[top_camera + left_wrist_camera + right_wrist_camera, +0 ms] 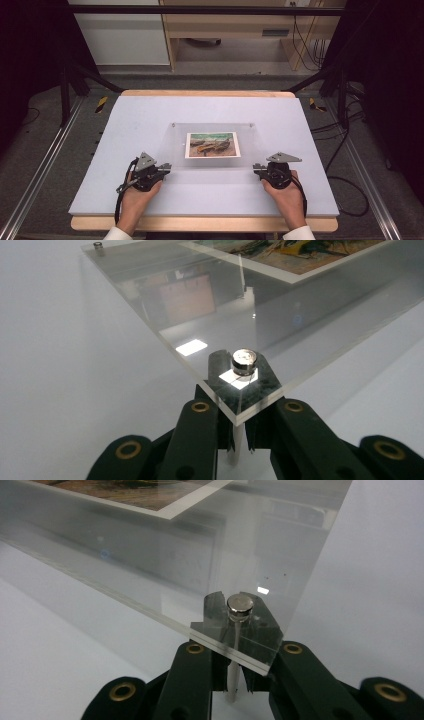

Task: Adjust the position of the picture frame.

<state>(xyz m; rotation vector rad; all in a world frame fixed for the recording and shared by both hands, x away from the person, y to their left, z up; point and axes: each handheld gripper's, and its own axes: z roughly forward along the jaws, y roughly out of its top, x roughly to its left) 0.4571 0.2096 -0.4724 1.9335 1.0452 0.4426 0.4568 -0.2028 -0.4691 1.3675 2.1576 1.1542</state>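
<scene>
1. My left tool (pixel 165 167) is sitting clenched at the near left corner of the clear frame (pixel 260 145), jaws tucked beneath its edge by the silver stud (pixel 244 361).
2. The frame is lying mid-bench (pixel 140 115), bare surface all around.
3. My right tool (pixel 257 168) is sitting clenched under the near right corner.

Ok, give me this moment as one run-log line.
left claw: shut at near-left corner of acrylic frame | right claw: shut at near-right corner | picture: flat inside frame | frame: on table
</scene>
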